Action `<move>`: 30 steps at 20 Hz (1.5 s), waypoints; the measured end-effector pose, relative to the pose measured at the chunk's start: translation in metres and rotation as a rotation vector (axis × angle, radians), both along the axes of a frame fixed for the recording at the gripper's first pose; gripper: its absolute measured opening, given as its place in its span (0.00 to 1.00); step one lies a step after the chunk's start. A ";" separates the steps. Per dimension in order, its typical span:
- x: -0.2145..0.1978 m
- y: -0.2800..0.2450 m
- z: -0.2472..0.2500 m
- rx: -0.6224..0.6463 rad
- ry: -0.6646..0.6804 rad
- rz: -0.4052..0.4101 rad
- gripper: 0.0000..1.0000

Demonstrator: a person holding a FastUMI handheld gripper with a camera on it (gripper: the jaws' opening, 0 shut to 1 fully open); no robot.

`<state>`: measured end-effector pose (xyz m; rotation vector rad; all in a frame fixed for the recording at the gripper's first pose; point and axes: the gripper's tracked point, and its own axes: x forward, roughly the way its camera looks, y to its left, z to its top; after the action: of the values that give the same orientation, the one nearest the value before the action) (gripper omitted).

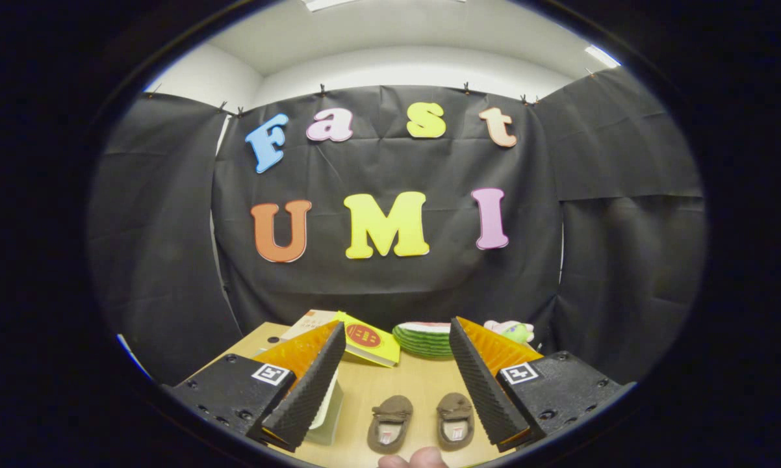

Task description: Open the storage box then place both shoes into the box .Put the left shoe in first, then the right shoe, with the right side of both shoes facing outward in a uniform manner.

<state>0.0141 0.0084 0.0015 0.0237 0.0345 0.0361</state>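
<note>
Nothing of the task looks done yet, I judge: both shoes lie bare on the table [377,383], and the storage box is not to be made out. The gripper [397,370] hovers with its jaws wide apart, holding nothing. The left shoe [389,424] and right shoe [455,420], small brown soft-looking slip-ons with pale insoles, sit side by side between the ribbed black fingers [309,383]. Beyond them lie a yellow booklet [371,343] and a watermelon-striped cushion [426,339]

Two shoes [421,422] side by side between tongs [394,338]
</note>
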 end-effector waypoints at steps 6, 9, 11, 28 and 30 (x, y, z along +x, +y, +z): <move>-0.002 0.002 -0.004 0.013 0.012 0.004 1.00; -0.003 0.001 -0.005 0.020 0.013 0.005 1.00; -0.001 0.004 -0.008 0.048 0.027 0.018 1.00; 0.026 0.076 -0.086 0.163 0.274 0.272 1.00; 0.031 0.080 -0.107 0.177 0.320 0.280 1.00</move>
<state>0.0448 0.0886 -0.1055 0.2015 0.3548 0.3157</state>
